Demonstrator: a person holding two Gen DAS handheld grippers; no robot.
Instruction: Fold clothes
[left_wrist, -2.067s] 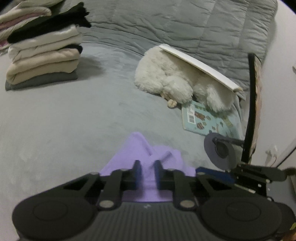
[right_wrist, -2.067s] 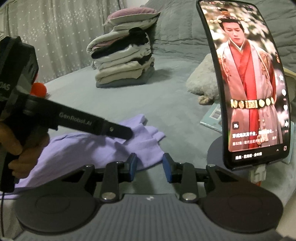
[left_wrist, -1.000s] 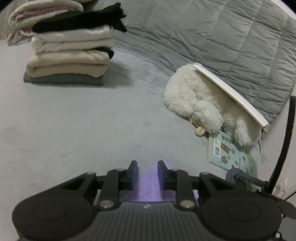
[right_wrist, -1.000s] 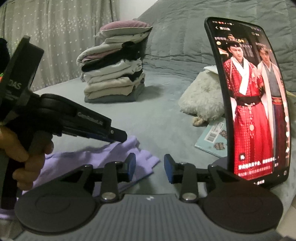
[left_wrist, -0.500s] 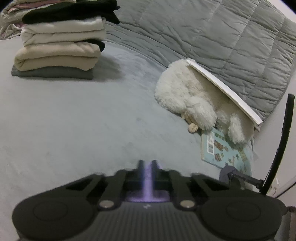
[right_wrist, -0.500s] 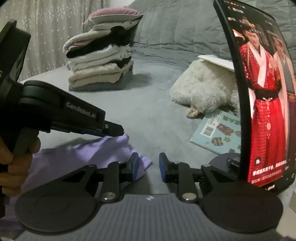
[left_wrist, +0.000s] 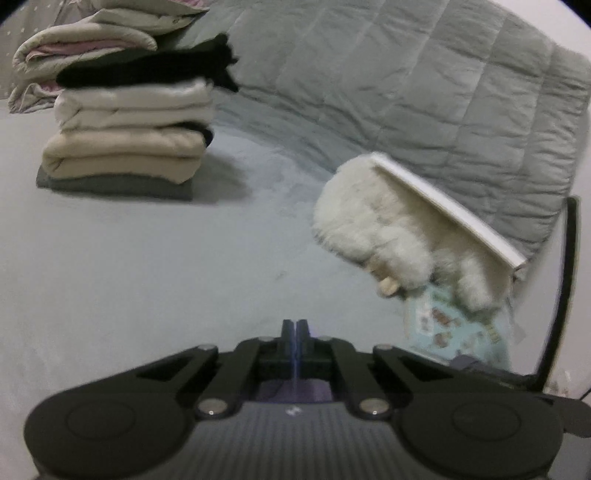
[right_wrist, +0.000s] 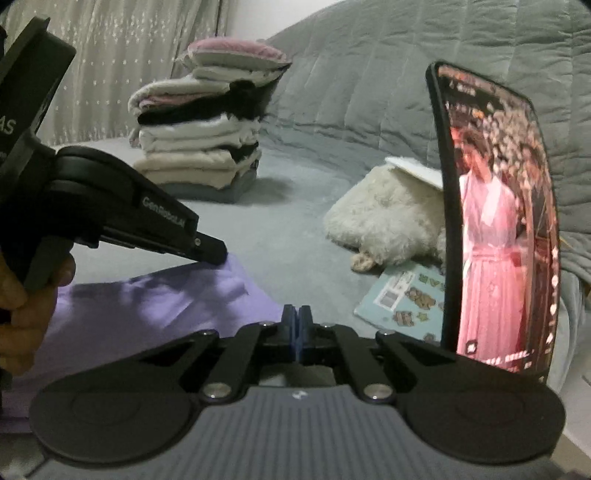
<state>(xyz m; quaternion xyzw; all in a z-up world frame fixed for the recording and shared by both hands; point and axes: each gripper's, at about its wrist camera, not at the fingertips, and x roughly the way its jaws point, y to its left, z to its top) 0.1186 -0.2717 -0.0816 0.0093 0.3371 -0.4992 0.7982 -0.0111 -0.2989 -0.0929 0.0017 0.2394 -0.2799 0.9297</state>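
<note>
Left wrist view blurred; purple garment (right_wrist: 147, 306) mostly hidden there. It lies on the near bed (left_wrist: 147, 266). Left gripper (left_wrist: 295, 334) clamps its edge. Right gripper (right_wrist: 296, 319) fingers together at its right edge; grip indeterminate.

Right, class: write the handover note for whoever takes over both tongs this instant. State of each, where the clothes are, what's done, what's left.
Left tongs: shut on the purple garment; a thin purple sliver shows between the fingers.
Right tongs: shut at the garment's near right edge; whether cloth is pinched cannot be told.
Garment: lying rumpled on the grey bed, not yet folded.
Done: a stack of folded clothes stands further back on the bed.
Left: fold the purple garment, then probably add it to the stack.
Mind the phone on its stand to the right, and the white plush toy.
</note>
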